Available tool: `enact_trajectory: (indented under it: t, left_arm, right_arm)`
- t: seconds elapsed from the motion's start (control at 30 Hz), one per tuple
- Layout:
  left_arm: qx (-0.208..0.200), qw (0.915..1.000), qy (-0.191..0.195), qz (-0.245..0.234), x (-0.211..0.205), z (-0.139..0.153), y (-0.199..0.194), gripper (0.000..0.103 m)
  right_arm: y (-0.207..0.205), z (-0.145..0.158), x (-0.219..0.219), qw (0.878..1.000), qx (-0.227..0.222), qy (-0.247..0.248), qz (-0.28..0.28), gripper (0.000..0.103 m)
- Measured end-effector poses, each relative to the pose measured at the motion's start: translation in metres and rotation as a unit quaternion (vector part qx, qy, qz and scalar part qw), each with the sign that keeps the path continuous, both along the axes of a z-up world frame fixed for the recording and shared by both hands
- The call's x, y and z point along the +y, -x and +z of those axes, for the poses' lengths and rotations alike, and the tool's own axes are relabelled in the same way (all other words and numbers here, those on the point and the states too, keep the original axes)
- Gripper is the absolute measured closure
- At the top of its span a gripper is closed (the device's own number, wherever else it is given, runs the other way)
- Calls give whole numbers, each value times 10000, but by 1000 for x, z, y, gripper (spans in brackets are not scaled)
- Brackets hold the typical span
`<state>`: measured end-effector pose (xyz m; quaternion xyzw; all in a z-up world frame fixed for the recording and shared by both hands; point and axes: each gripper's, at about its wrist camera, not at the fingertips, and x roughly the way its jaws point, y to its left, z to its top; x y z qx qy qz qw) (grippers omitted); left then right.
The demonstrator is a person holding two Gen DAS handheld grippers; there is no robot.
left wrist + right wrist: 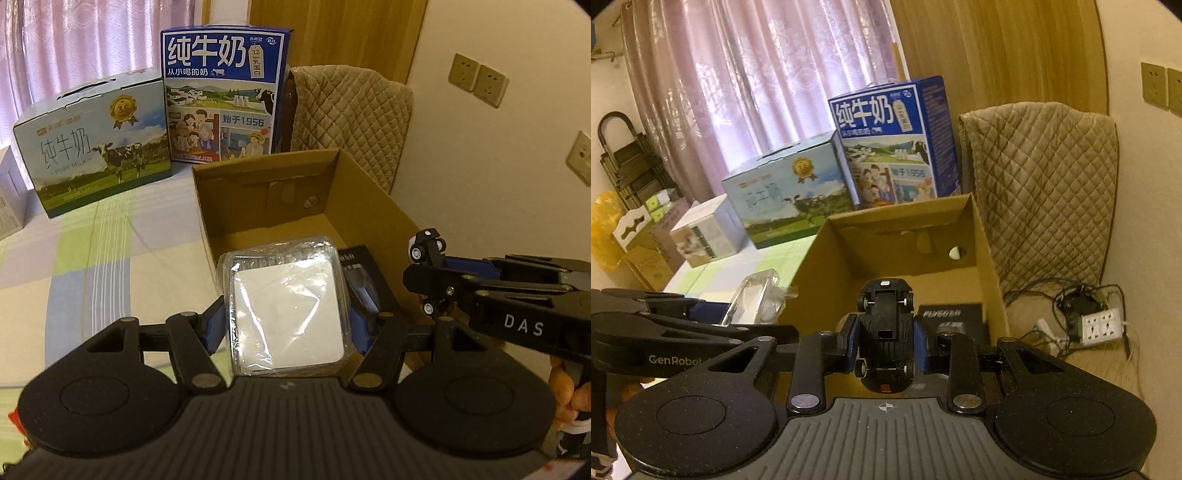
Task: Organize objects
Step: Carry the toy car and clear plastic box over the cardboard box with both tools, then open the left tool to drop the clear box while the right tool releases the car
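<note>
The left tool (286, 325) pinched a clear plastic case (286, 302) by its side walls, above the near rim of the cardboard box (369, 206) at the bed's right edge. Light, slick, likely brittle. The right tool (886, 341) clamped an upturned toy car (885, 332) over the box. A black carton (955, 321) inside was half hidden.

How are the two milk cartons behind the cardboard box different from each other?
The blue milk carton stands tall with its narrow face forward and carries cartoon panels. The pale green milk carton lies low and wide and shows a photo-style cow on grass with a gold medal badge. The blue one sits directly behind the cardboard box; the green one sits off to its left. Both bear large Chinese lettering.
</note>
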<state>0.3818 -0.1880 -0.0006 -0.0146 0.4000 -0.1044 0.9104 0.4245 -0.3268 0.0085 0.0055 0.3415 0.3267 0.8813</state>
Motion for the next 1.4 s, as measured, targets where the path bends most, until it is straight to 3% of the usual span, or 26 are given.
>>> enact_trajectory:
  t: [0.57,0.73,1.4]
  left_arm:
    - [156,9988,-470,55,-14,-26,-99,41]
    - [222,9982,-563,-39,-18,-35,-118,41]
    - [385,9969,-684,-60,-17,-58,-157,39]
  right_arm:
    - [-96,-26,19,9994,92,324,-24,76]
    - [-119,-36,28,9991,312,295,-13,76]
    - [-152,-50,44,9982,406,449,-30,76]
